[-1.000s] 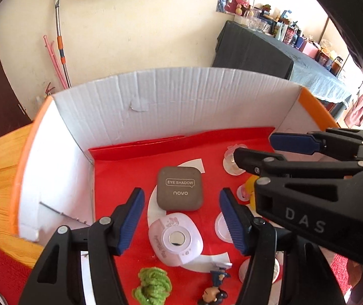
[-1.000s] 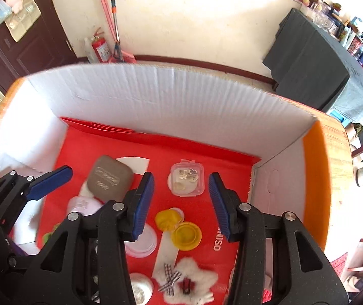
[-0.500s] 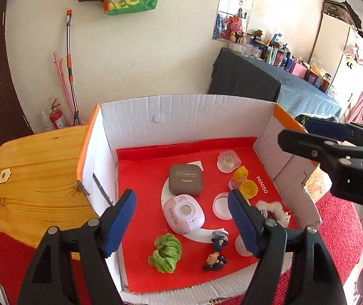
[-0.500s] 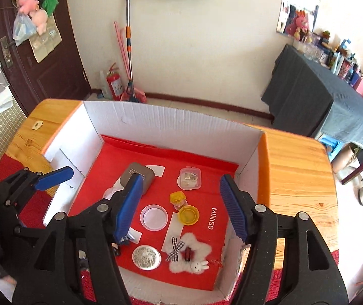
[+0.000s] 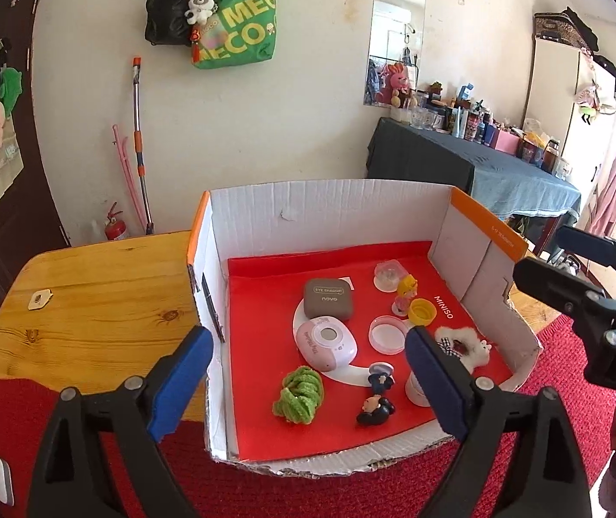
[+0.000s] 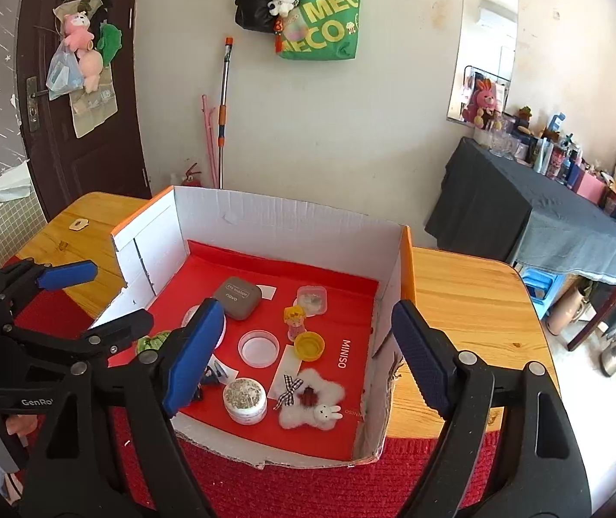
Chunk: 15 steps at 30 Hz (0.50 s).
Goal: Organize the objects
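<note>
1. The left gripper's (image 5: pixel 308 382) blue-padded fingers (image 5: pixel 180 382) stand wide with nothing held, having just been opening.
2. The right gripper's (image 6: pixel 308 360) fingers (image 6: pixel 420 356) likewise.
3. The grey square eyeshadow case (image 5: pixel 328 299) lies mid-frame inside the white cardboard box (image 5: pixel 329 216) on the wooden tabletop (image 5: pixel 92 302).

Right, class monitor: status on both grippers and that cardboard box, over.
Left gripper and right gripper: jaws just opened, nothing between them. White cardboard box holds the small items. Nothing in the way.
</note>
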Each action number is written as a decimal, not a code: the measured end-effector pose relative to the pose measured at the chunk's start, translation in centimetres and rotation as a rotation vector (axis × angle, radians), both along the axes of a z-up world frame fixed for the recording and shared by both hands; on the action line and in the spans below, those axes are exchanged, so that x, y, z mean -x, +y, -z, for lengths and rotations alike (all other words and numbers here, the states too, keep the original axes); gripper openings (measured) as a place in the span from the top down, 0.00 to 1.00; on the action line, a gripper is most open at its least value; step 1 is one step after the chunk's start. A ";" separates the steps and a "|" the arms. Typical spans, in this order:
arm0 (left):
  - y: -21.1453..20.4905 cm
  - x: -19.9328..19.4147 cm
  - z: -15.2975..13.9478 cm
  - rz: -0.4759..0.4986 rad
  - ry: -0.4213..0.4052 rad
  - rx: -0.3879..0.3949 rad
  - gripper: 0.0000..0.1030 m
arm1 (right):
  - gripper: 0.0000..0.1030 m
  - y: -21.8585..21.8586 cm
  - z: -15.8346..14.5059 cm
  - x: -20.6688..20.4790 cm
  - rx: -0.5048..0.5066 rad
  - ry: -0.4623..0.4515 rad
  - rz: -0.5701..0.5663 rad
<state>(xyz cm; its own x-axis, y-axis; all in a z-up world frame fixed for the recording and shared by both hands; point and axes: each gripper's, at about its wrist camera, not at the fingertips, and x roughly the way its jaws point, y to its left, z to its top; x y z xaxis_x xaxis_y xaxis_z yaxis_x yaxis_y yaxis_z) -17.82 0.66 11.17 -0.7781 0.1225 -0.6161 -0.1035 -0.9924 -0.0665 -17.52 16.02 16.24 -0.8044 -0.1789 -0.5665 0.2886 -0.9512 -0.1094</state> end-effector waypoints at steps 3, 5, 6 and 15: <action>0.3 -0.3 1.0 0.002 0.006 0.013 0.10 | 0.14 0.4 1.4 -0.4 0.013 0.012 -0.002; 0.4 -0.4 1.6 0.001 0.005 0.016 0.10 | 0.14 0.7 2.5 -0.4 0.018 0.015 0.013; 0.5 -0.3 2.0 -0.001 0.005 0.017 0.10 | 0.14 0.8 3.0 -0.4 0.022 0.013 0.018; 0.3 -0.7 4.0 -0.042 0.033 0.014 0.05 | 0.14 1.5 6.3 0.4 0.034 0.007 0.058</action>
<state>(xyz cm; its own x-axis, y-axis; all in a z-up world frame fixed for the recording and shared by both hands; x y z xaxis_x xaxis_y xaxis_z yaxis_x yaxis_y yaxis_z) -17.15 0.94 7.13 -0.8019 0.0807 -0.5919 -0.0638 -0.9967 -0.0495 -17.93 17.52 9.98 -0.8178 -0.1510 -0.5553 0.2321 -0.9696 -0.0781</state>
